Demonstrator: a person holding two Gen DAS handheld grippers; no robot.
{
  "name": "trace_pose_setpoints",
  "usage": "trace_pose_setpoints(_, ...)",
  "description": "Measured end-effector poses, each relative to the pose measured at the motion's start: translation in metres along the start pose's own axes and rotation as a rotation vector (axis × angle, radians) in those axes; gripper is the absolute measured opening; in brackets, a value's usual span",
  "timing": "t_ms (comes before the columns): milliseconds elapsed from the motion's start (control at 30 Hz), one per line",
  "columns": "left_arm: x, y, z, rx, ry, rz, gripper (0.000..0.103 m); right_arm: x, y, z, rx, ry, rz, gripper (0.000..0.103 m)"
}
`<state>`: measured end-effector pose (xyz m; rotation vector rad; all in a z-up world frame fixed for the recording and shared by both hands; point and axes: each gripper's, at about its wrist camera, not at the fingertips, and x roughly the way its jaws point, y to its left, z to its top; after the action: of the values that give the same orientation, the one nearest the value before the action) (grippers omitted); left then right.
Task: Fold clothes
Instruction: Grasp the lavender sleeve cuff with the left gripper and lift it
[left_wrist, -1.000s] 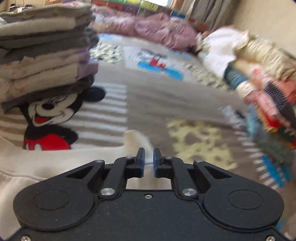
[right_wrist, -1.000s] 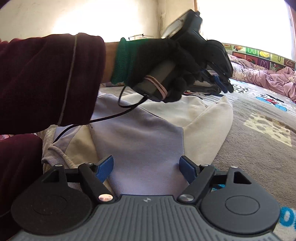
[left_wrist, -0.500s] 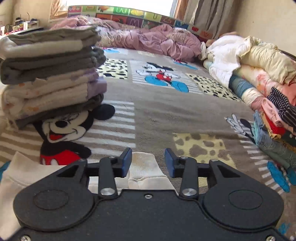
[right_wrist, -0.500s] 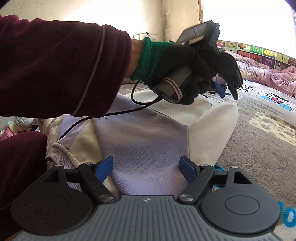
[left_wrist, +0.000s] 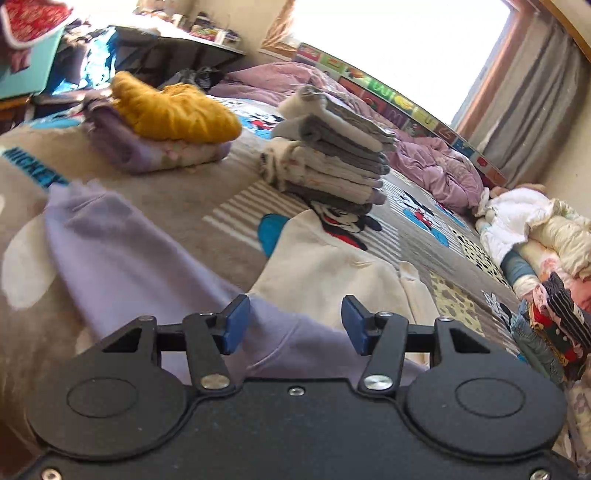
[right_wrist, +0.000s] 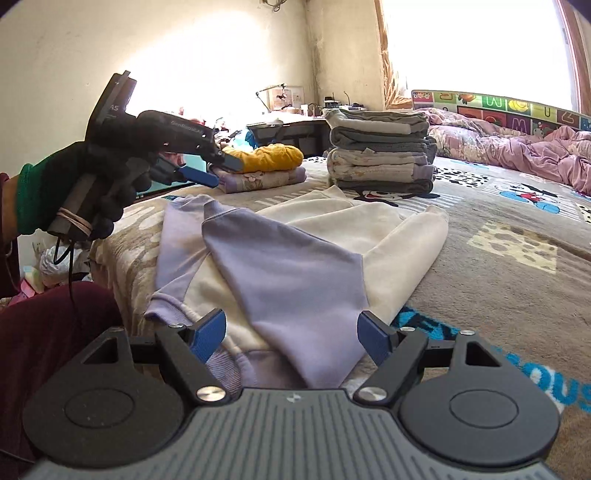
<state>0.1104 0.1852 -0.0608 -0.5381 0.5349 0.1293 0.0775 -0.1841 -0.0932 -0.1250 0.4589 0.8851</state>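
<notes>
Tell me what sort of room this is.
Most likely a bedroom at home. The sweatshirt lies on a bed spread with a cartoon-mouse blanket; a rumpled pink duvet sits by the curtained window, and stacks of folded clothes stand on the blanket.

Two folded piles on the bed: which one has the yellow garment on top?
The shorter pile, on the left in the right wrist view, topped by the yellow garment. The taller pile beside it is all grey, cream and lilac.
</notes>
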Motion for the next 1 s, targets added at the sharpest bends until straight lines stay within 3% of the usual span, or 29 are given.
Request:
trace_pose_setpoints(167, -0.005, 0.031, -0.010, -0.149, -0.003, -0.013, 0.054, 0.014, 0.022, -0.008, -0.043, 0.014, -0.057, 0.078)
trace_pose_setpoints(233, 0.000, 0.034, -0.012, -0.205, 0.002, -0.037, 0.054, 0.025, 0.028, -0.014, -0.058, 0.063, -0.050, 0.078)
trace_pose_setpoints(300, 0.007, 0.036, -0.013, -0.223, 0.017, -0.043, 0.054, 0.037, 0.036, -0.024, -0.093, 0.156, -0.037, 0.084)
trace_pose_setpoints(433, 0.018, 0.033, -0.015, -0.249, 0.029, -0.094, 0.053, 0.030, 0.057, -0.024, -0.196, 0.151, -0.075, 0.084)
trace_pose_setpoints(500, 0.024, 0.028, -0.015, -0.232, 0.034, -0.098, 0.041, 0.016, 0.059, -0.019, -0.191, 0.096, -0.085, 0.083)
trace_pose_setpoints(567, 0.029, 0.022, -0.014, -0.203, 0.040, -0.089, 0.016, 0.008, 0.056, -0.016, -0.177, 0.050, -0.109, 0.084)
trace_pose_setpoints(667, 0.028, 0.013, -0.009, -0.184, 0.020, -0.104, 0.004, 0.007, 0.043, -0.015, -0.136, 0.018, -0.139, 0.084)
trace_pose_setpoints(1000, 0.048, -0.062, 0.029, -0.130, 0.001, -0.213, 0.003, 0.030, 0.031, -0.010, -0.114, 0.030, -0.072, 0.084)
